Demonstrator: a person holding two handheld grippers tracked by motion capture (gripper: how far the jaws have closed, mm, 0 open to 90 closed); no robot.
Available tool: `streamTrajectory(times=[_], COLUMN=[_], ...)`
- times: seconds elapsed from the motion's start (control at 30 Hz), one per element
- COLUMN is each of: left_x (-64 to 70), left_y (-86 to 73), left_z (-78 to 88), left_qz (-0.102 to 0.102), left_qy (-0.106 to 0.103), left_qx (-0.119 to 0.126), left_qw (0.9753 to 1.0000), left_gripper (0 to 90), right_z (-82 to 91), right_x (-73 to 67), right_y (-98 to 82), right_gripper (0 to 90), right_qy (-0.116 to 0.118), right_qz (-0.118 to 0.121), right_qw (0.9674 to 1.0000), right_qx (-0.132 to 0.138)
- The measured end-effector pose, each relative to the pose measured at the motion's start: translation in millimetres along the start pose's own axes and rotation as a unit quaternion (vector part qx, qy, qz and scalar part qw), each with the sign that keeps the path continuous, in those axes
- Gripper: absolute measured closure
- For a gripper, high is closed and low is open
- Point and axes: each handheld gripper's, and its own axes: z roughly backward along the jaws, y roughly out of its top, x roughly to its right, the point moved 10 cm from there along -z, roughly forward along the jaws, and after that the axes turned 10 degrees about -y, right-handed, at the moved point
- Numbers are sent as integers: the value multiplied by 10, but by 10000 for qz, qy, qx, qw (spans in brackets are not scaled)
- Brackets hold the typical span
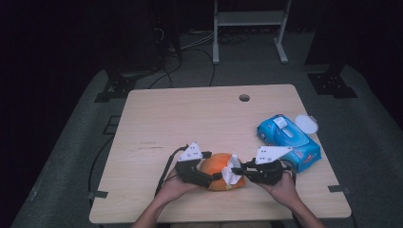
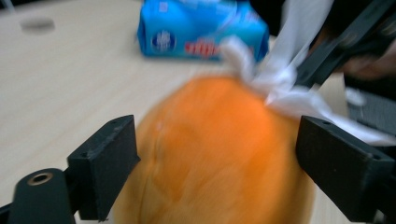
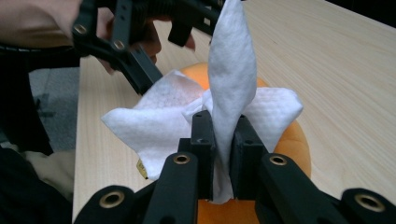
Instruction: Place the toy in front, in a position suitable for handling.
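- A lab-like recording space, dark all round, with light falling on one pale wooden table (image 1: 190, 118).
- Beyond the table, away from the left gripper (image 1: 202, 176), cables (image 1: 190, 45) trail over grey carpet (image 1: 71, 142).
- Farther off stands a white metal frame (image 1: 249, 28); black stand feet (image 1: 114, 88) are bolted either side.
- Tape strips (image 1: 97, 194) mark the floor beside the table.

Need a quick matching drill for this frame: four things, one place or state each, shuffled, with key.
1. right gripper
2. left gripper
3. wipes pack
4. lid

a. jaws apart, either side of the orange thing
b. white, round, at the pack's far corner
c. shut on the wipe
d. blue, right of the grippers

Pairs: 1-c, 2-a, 3-d, 4-b
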Motion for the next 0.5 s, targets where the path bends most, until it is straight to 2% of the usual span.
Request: streamTrajectory(times=[0.13,0.2,0.27,0.3,0.37,0.4,0.43,0.47,0.5], left_x=[-41,-61,-80,-76,-73,-72,-76,-76,-64], left_y=[-43,-69,-86,-90,-94,-95,-92,-92,-89], left_z=[30,50,70,63,58,53,45,45,33], left_qz=[79,158,219,235,205,195,248,248,219], left_qy=[9,-12,-26,-35,-19,-3,16,16,14], left_qx=[-36,-12,-6,18,-12,-15,25,25,21], left_qw=[10000,9999,9998,9997,9998,9998,9997,9997,9998], left_gripper=[230,230,231,231,230,230,230,231,231], right_z=[16,24,28,29,33,40,63,63,75], right_x=[88,207,278,272,249,216,126,126,62], right_y=[-58,-141,-231,-274,-275,-266,-220,-220,-177], right_gripper=[810,810,810,810,809,809,812,812,811], right_qy=[-151,-359,-402,-330,-284,-241,-58,-58,59], right_qz=[-87,-200,-380,-485,-488,-441,-359,-359,-279], right_qw=[9998,9990,9981,9979,9980,9983,9991,9991,9995], right_qx=[-49,-158,-278,-286,-281,-287,-222,-222,-161])
